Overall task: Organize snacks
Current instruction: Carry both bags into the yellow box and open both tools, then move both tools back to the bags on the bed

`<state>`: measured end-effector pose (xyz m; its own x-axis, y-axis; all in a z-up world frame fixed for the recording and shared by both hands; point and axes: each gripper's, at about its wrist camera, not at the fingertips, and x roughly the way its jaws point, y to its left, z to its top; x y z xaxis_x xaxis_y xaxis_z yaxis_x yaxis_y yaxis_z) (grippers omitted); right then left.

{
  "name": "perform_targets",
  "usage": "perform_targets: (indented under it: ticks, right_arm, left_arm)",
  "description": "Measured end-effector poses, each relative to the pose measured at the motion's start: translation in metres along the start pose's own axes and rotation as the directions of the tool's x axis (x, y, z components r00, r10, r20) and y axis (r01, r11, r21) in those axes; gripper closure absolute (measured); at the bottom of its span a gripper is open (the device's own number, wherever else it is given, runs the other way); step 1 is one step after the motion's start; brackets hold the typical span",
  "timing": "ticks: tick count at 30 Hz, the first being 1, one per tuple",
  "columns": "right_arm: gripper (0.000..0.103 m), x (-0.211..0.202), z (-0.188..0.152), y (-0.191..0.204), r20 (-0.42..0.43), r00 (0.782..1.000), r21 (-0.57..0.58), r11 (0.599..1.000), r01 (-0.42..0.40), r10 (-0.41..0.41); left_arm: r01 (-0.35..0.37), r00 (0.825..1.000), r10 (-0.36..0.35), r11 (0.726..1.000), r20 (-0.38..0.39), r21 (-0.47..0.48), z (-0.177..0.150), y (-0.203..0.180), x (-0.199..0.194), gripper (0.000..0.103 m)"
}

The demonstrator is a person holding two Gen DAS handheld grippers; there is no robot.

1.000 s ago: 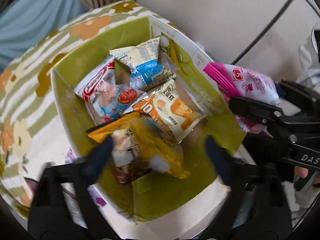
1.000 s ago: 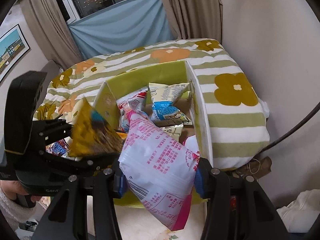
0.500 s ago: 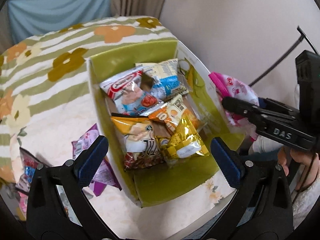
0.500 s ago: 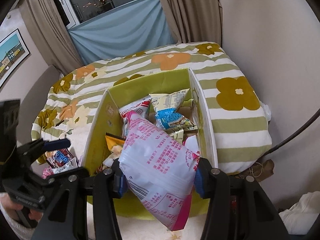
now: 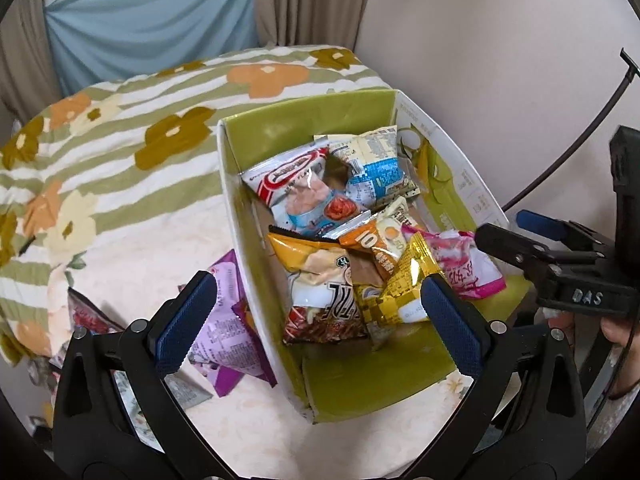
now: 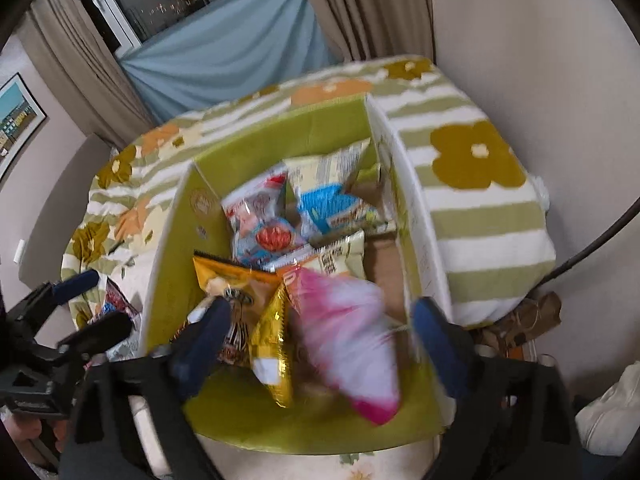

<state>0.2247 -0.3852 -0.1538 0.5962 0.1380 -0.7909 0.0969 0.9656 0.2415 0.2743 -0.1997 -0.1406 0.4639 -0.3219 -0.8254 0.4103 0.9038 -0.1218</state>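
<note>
On the left of the left wrist view, a purple packet [image 5: 230,336] is lying on the flowered bed cover [image 5: 120,152] just outside the box wall, with more packets [image 5: 86,316] beside it at the cover's left edge. The left hand-held gripper [image 5: 316,322] is hanging over this spot with its blue pads [image 5: 186,320] standing wide apart and nothing between them; one pad is sitting above the purple packet, the other above the box interior.

Moving right, the green-lined cardboard box [image 5: 360,384] is resting on the bed cover and holding the sorted snacks: a red-and-white packet [image 5: 300,192] and a blue-and-white packet [image 5: 376,168] toward the far end, an orange packet [image 5: 376,240] in the middle, a yellow-brown packet [image 5: 320,280] and a gold packet [image 5: 404,284] nearer the camera. Beside the gold one, the pink-and-white packet [image 5: 464,264] is lying inside the box against its right wall.

In the right wrist view this pink-and-white packet [image 6: 344,336] is showing blurred, sitting free between the fingers of the right hand-held gripper [image 6: 316,340], whose jaws have just been opening and are now standing wide with the pads clear of it. The right hand-held gripper [image 5: 520,236] is also showing at the box's right edge in the left view.
</note>
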Motion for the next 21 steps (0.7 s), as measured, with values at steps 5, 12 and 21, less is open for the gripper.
perform_targets:
  ticks: [5, 12, 21]
  right_arm:
    - [0.004, -0.006, -0.004, 0.000, 0.003, 1.000, -0.025, 1.000, 0.016, -0.016]
    - [0.004, -0.023, -0.003, 0.002, 0.039, 0.999, -0.044, 0.999, 0.010, -0.008]
    - [0.004, -0.048, -0.001, 0.025, 0.076, 0.997, -0.138, 0.990, 0.005, 0.005]
  left_arm:
    - [0.002, 1.000, -0.002, 1.000, 0.001, 0.009, -0.002, -0.008, 0.000, 0.002]
    - [-0.017, 0.999, 0.016, 1.000, 0.051, 0.019, -0.001, -0.017, -0.017, 0.002]
    - [-0.091, 0.987, 0.099, 0.994, 0.124, -0.063, -0.021, -0.006, -0.065, 0.002]
